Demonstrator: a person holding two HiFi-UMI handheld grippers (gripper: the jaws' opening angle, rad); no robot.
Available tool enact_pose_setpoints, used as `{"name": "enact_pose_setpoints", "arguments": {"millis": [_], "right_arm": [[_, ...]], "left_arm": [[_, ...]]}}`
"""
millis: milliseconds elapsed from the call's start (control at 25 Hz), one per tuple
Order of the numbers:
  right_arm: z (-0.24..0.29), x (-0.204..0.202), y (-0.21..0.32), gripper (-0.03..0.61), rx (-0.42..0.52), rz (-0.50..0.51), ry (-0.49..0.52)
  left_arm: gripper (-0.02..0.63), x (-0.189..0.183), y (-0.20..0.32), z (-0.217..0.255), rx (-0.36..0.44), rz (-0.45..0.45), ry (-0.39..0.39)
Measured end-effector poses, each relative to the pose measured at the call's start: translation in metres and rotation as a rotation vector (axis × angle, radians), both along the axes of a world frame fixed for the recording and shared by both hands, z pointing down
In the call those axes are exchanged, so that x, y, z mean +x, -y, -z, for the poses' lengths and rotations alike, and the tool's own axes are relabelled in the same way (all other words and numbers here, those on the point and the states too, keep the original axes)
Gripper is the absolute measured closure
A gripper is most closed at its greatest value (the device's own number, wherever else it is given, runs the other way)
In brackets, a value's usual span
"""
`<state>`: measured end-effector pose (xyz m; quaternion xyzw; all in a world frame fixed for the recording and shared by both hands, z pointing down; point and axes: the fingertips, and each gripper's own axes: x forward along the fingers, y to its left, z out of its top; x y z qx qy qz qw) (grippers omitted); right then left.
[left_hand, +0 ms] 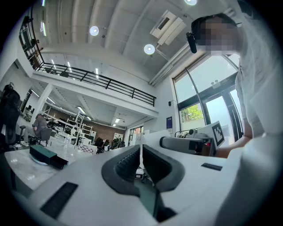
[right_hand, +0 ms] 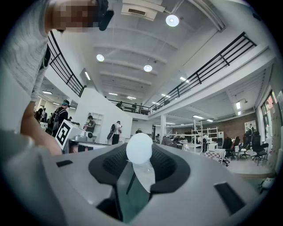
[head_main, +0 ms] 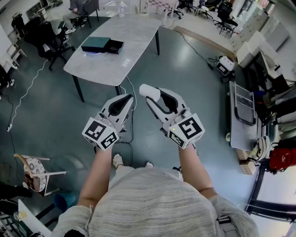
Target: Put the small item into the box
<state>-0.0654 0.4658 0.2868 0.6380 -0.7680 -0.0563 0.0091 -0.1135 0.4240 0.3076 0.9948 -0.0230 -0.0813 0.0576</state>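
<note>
A dark teal box [head_main: 96, 44] with a black part [head_main: 114, 46] beside it lies on the pale table [head_main: 125, 32] far ahead of me; the left gripper view shows the box [left_hand: 43, 154] low at the left. I hold both grippers in the air over the floor, well short of the table. My right gripper [head_main: 150, 94] is shut on a small white rounded item [head_main: 149, 90], which sits between the jaw tips in the right gripper view [right_hand: 139, 148]. My left gripper [head_main: 126, 99] is shut, its jaws together with nothing between them [left_hand: 140, 155].
A black office chair [head_main: 48, 39] stands left of the table and a bottle [head_main: 121, 8] at its far end. A cable [head_main: 131, 99] runs over the floor below my grippers. A wooden chair [head_main: 34, 169] is at lower left, a metal cart [head_main: 243, 111] at the right.
</note>
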Motion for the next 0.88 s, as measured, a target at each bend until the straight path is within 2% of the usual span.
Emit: {"name": "enact_pose_setpoints", "arguments": {"millis": [520,880], "right_arm": [[0.001,-0.016,0.057,0.403,-0.012,0.007,0.005],[0.004,-0.039,0.124,0.403,0.005,-0.009,0.034]], "left_arm": [[0.580,-0.008,0.050,0.003,0.004,-0.031,0.011],[0.580,-0.042,0.127,-0.003,-0.002,-0.023,0.025]]}}
